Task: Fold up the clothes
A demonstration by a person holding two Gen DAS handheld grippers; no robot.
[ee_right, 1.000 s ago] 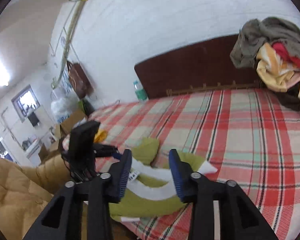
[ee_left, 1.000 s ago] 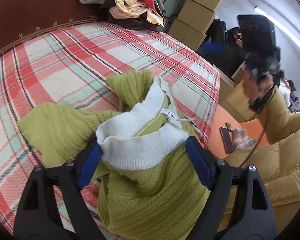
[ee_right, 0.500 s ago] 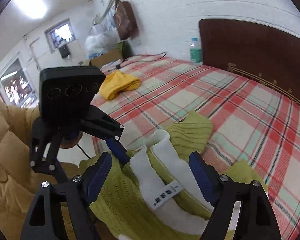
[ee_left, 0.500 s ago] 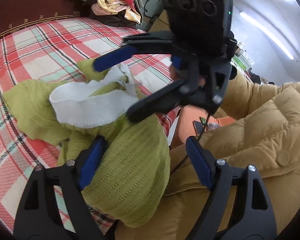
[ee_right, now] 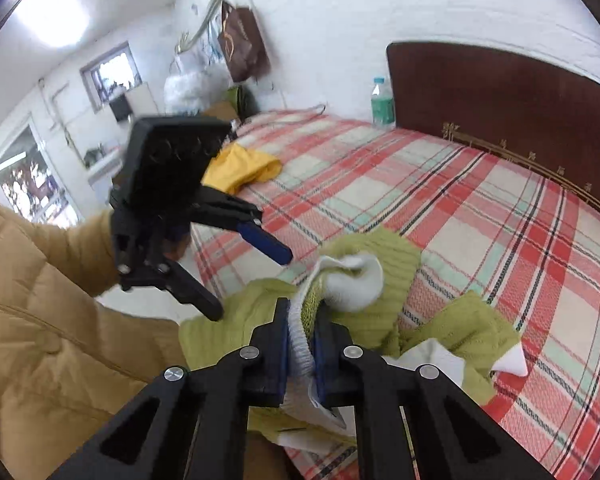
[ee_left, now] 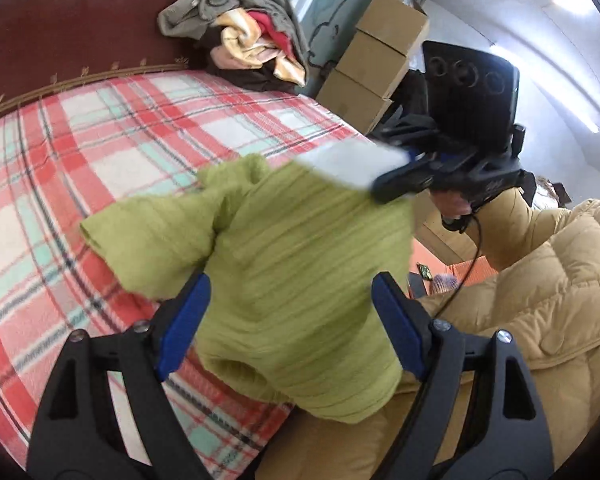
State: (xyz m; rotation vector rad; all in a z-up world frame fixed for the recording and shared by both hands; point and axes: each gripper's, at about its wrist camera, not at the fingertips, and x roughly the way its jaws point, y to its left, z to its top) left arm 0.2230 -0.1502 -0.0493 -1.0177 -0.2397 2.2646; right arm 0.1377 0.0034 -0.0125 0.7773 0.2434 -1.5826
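Past my work I see the plaid bed [ee_left: 100, 152] with its dark headboard [ee_right: 500, 92], a bottle [ee_right: 381, 102] beside it, stacked cardboard boxes [ee_left: 374, 60] by the wall, and a brown bag [ee_right: 242, 46] hanging up there.

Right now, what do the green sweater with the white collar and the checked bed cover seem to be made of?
The lime-green ribbed sweater looks like a soft knit, wool or acrylic: fine parallel ribs, matte, drapes limply. Its white ribbed collar band, pinched in the right gripper, looks like thicker stretch knit. The red, white and mint plaid bed cover appears a flat woven cloth, matte; its zigzag weave shows up close. Fibre unclear.
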